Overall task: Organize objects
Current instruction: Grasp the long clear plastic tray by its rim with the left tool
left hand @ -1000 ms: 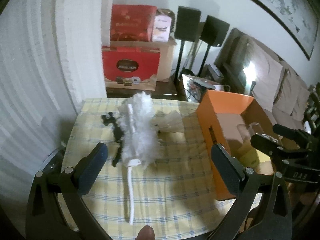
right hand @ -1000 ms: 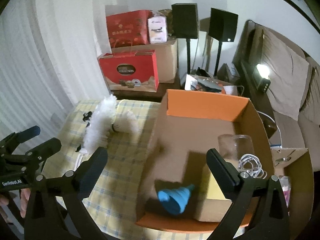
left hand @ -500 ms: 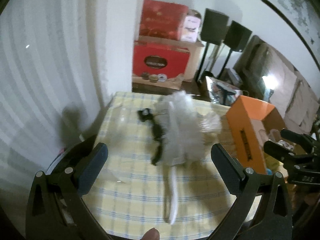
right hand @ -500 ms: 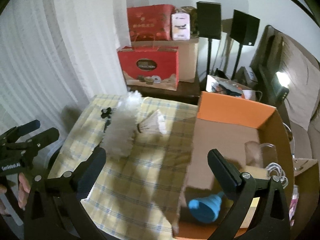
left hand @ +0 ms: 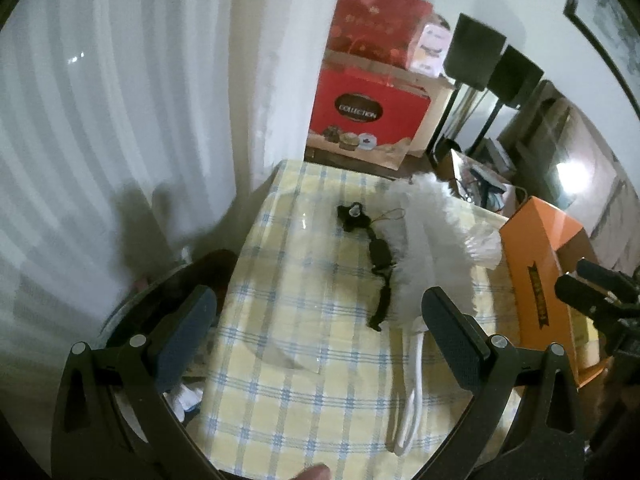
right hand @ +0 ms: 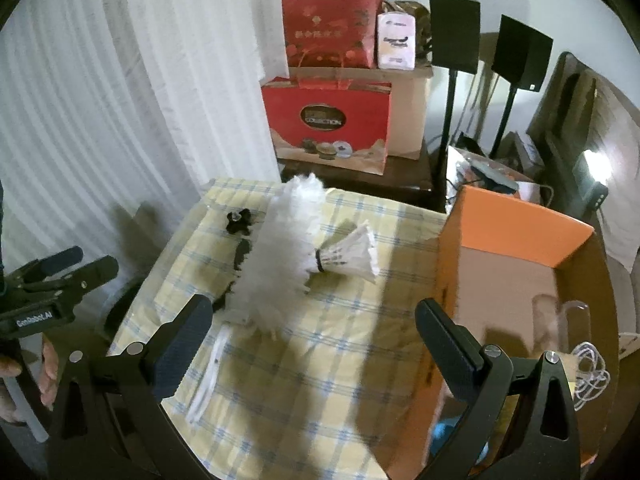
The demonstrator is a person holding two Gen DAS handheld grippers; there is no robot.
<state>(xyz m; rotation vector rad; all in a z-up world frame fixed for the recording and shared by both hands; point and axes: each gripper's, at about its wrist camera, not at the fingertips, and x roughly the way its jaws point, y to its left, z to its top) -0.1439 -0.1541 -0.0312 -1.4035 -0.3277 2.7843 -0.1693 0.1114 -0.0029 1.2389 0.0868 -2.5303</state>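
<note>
My left gripper (left hand: 320, 332) and my right gripper (right hand: 316, 340) both stand wide apart with nothing between their dark ribbed pads. On the table's yellow-and-blue checked cloth (right hand: 320, 380) lies a fluffy white feather duster (right hand: 280, 264) with a looped white plastic handle (left hand: 408, 396) pointing toward me; touching its right side is a white shuttlecock (right hand: 352, 256) banded in black, and along its left side a thin black strap-like item (left hand: 380, 264) ending in a knobbly black piece, too small for me to make out. The open orange cardboard box (right hand: 516, 236) sits at the table's right edge, holding a clear glass (right hand: 560, 320) that is blurred and a coil of white cable (right hand: 588, 372); something blue at its bottom is mostly hidden behind my finger. White curtains (right hand: 120, 120) hang on the left, with red gift boxes (right hand: 328, 120) and black speakers (right hand: 456, 32) on stands behind.
</note>
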